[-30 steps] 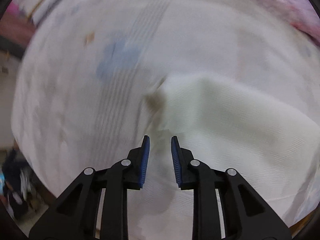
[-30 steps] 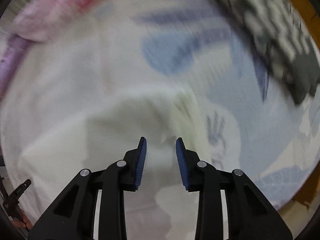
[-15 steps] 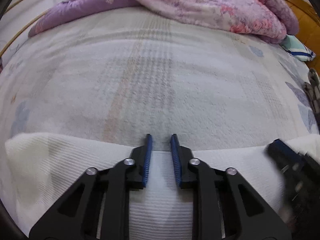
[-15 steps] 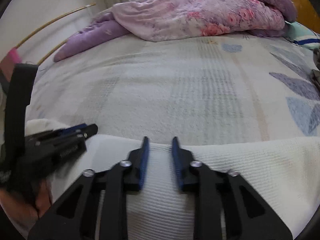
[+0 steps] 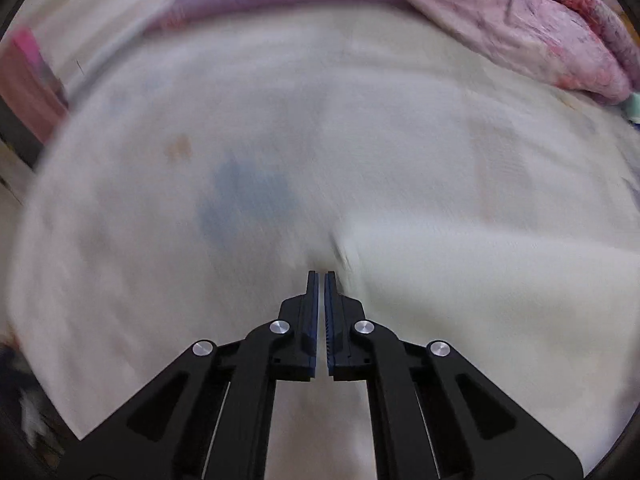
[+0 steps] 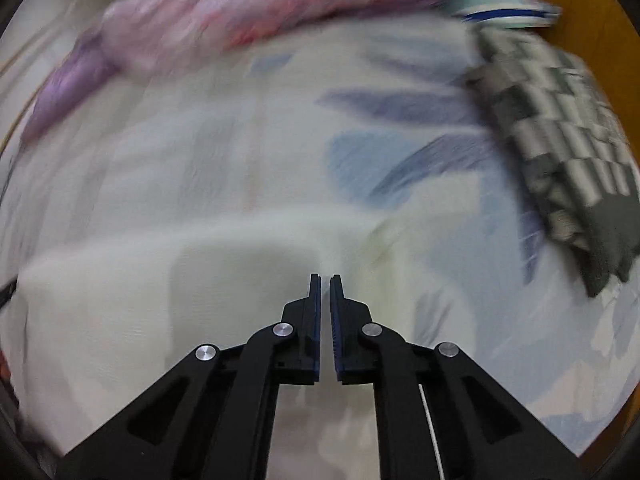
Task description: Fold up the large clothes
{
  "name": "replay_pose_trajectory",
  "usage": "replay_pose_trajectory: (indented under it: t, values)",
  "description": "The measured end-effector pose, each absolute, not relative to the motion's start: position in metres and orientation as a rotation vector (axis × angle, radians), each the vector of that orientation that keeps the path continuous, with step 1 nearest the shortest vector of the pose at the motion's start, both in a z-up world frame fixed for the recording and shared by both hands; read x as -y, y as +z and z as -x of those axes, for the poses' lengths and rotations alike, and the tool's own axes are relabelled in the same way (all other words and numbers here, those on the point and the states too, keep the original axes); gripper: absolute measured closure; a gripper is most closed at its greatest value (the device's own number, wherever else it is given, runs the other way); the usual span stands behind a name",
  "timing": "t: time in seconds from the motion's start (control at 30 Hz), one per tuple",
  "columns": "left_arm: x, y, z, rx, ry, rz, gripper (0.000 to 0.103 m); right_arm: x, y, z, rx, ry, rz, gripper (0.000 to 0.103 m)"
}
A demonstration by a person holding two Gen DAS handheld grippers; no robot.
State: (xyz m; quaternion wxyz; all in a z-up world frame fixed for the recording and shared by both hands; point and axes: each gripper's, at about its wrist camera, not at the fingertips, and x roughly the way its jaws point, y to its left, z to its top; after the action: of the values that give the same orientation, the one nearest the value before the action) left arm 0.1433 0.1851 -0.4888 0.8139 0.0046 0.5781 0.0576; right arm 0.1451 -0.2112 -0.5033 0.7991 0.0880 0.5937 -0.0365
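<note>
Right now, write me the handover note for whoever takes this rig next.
Left gripper: jaws nearly closed at the left corner of the cream garment; grip unclear through blur.
Right gripper: jaws nearly closed over the garment's right part; grip likewise unclear.
The garment lies on the patterned bedsheet; a checkered cloth sits far right.
Done: no finished fold visible.
Left: confirm both grips, then fold.
</note>
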Motion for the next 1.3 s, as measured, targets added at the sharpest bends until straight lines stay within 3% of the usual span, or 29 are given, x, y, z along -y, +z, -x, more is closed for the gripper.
replay_pose_trajectory:
  t: [0.07, 0.17, 0.3, 0.53, 0.7, 0.83, 0.87, 0.97, 1.1, 1.3]
  values:
    - [-0.182, -0.515, -0.111, -1.362, 0.151, -0.027, 0.100, 0.202, -0.535, -0.122, -1.499, -0.103, -0.174, 0.092]
    - [-0.181, -0.506, -0.063, -1.391, 0.182, 0.022, 0.100, 0.212, -0.535, -0.068, -1.566, -0.183, -0.328, 0.092]
    - [-0.168, -0.496, -0.026, -1.532, 0.222, 0.002, 0.100, 0.197, -0.546, -0.010, -1.830, -0.218, -0.381, 0.091]
    - [-0.088, -0.498, 0.005, -1.624, 0.036, 0.006, 0.095, 0.136, -0.516, -0.024, -1.674, -0.040, -0.303, 0.090]
    - [-0.044, -0.529, 0.038, -1.720, 0.017, -0.126, 0.096, 0.136, -0.569, 0.007, -1.937, -0.019, -0.356, 0.092]
    - [-0.033, -0.509, 0.045, -1.715, -0.029, -0.194, 0.094, 0.154, -0.549, 0.033, -1.958, 0.025, -0.452, 0.089]
    - [-0.029, -0.502, 0.043, -1.699, -0.036, -0.212, 0.093, 0.159, -0.543, 0.033, -1.947, 0.033, -0.473, 0.084]
    - [-0.018, -0.481, 0.032, -1.668, -0.077, -0.174, 0.076, 0.180, -0.513, 0.025, -1.869, 0.038, -0.466, 0.050]
    - [0.007, -0.457, 0.013, -1.604, -0.104, -0.187, 0.063, 0.216, -0.477, 0.009, -1.756, 0.007, -0.464, 0.031]
    - [0.040, -0.424, -0.022, -1.519, -0.149, -0.168, 0.046, 0.266, -0.454, -0.009, -1.637, -0.025, -0.518, 0.014]
